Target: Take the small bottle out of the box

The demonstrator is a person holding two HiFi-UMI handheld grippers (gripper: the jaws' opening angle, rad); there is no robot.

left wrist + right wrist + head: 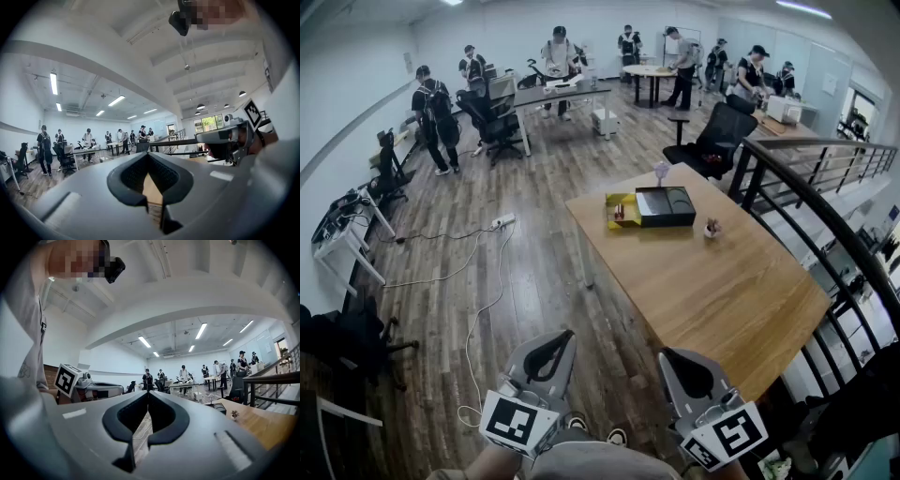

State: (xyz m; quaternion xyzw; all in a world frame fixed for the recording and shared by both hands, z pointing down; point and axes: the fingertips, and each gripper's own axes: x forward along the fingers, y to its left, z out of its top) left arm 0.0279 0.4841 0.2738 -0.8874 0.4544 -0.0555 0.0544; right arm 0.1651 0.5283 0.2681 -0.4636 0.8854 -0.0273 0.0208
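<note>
Both grippers shut and empty, well short of the box.

Left gripper [568, 336] and right gripper [668, 355] were held low against the person's body, each with its jaws pressed together and nothing between them. The black box [667, 222] sat well apart from both, ahead and a little to the right, near the far end of the wooden table [712, 300]. Its long axis ran side to side across the head view. A yellow piece [623, 208] lay against its left end. The right gripper was nearer the table's near corner, so it probably had the shorter reach. The box stood open-topped with a dark greenish inside. The small bottle was presumably in there, but was too small to pick out.
</note>
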